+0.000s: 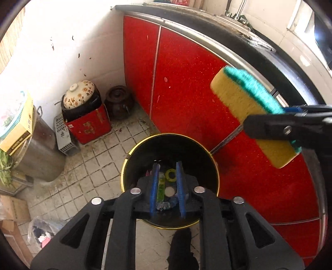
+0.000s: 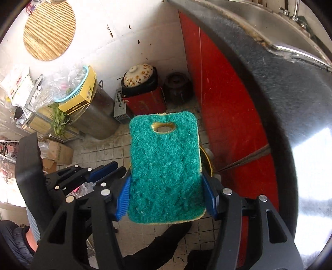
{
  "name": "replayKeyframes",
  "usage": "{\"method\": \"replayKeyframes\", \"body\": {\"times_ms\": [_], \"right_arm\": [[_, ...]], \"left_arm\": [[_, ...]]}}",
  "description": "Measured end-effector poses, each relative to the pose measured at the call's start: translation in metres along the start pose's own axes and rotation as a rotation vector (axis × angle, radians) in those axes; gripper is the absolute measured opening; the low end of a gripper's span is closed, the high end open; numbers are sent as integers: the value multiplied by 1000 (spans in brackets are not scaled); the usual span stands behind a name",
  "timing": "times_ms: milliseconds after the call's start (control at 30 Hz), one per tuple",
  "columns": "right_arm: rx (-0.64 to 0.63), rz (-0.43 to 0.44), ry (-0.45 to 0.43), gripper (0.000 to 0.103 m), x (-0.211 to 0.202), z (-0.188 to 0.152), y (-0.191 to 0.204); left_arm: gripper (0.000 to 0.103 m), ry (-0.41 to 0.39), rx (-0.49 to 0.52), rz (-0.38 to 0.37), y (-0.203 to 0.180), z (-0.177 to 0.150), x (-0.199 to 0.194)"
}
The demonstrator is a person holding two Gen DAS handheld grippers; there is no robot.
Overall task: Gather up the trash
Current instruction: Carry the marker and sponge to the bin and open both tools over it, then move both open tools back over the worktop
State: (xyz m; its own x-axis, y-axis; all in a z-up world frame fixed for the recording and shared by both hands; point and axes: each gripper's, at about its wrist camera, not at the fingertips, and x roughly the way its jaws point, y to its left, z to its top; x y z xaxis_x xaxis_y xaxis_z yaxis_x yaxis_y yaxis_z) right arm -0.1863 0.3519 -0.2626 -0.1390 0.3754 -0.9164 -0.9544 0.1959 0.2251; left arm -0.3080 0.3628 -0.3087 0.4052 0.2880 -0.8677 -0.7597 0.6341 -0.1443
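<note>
Sponge hanging clamped above the bin, near the red cabinet.
Left wrist view: left gripper (image 1: 167,188) is hovering with blue fingers apart over the black gold-rimmed round bin (image 1: 132,153), showing litter inside; tiled floor (image 1: 99,166) lying open leftward. Right wrist view: right gripper (image 2: 166,197) is squeezing the yellow-and-green rectangular sponge (image 2: 166,166), hiding most of the bin, beside the steel counter edge (image 2: 269,87); box lettering is unreadable.

You're in a cramped, lived-in home kitchen: red cabinet doors (image 1: 182,83) under a steel counter (image 2: 280,87) with a tap (image 1: 236,10), grimy floor tiles (image 1: 97,166), a floral clay pot (image 1: 79,94), a brown jar (image 1: 118,102) and a big steel stockpot (image 1: 41,151) in the corner
</note>
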Motion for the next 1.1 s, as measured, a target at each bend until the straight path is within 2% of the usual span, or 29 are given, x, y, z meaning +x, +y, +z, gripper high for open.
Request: {"method": "replayKeyframes", "body": {"times_ms": [33, 67, 100, 133, 300, 500, 533, 667, 733, 867, 933, 1033, 1100], "right_arm": [[-3, 2, 16, 73, 5, 1, 1], [-8, -8, 18, 82, 7, 1, 1], [-9, -9, 8, 83, 7, 3, 0], [-7, -6, 8, 85, 7, 4, -1], [-15, 5, 15, 85, 3, 3, 2], [0, -30, -6, 85, -36, -2, 2], [7, -54, -14, 85, -48, -3, 1], [91, -86, -151, 88, -134, -20, -19], [140, -152, -229, 89, -184, -39, -38], [265, -309, -337, 90, -269, -89, -81], [344, -395, -371, 90, -305, -119, -102], [518, -537, -445, 90, -365, -185, -134], [616, -596, -472, 91, -390, -223, -150]], "left_arm": [[63, -5, -4, 0, 2, 0, 0], [79, -10, -4, 13, 2, -2, -3], [88, -22, -1, 31, 1, -2, -5], [88, -36, 12, 36, -1, -3, -9], [90, -7, 55, 46, -5, -7, -13], [91, -15, 96, 63, -12, 0, -35], [91, -23, 114, 61, -17, 4, -43], [92, -90, 236, 39, -48, 20, -80], [92, -129, 329, 30, -77, 29, -100], [94, -195, 527, -81, -149, 42, -133], [94, -223, 633, -165, -193, 46, -147], [94, -252, 794, -313, -264, 43, -164], [94, -268, 887, -407, -307, 35, -175]]}}
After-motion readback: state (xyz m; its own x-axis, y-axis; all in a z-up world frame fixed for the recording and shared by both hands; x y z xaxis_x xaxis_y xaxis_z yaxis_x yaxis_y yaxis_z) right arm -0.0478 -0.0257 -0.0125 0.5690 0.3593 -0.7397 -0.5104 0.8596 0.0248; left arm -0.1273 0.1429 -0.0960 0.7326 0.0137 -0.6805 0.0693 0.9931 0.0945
